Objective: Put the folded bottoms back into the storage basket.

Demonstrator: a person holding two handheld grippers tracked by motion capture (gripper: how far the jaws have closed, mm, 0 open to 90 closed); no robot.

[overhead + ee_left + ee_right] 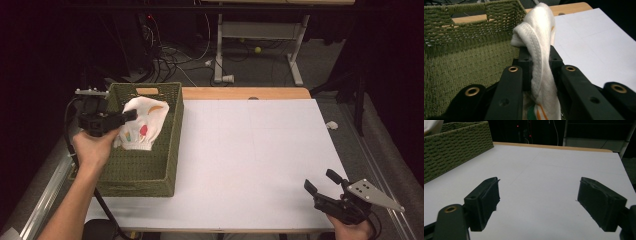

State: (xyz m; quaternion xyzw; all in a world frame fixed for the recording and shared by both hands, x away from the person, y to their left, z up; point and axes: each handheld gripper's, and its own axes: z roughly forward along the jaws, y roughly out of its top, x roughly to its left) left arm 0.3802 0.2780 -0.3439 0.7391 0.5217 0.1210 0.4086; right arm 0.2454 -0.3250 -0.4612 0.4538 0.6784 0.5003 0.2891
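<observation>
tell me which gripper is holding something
The left gripper, shut on the white cloth above the green basket. The right gripper has open, empty jaws over the table.

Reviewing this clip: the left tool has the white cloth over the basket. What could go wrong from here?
1. The left tool pinches only a fold of the white printed cloth; the hanging rest could slip free early.
2. The cloth hangs near the right wall of the green woven basket, so on release it might drape over the rim instead of landing inside.
3. The open right tool rests far off over the white table sheet, too distant to help quickly.
</observation>
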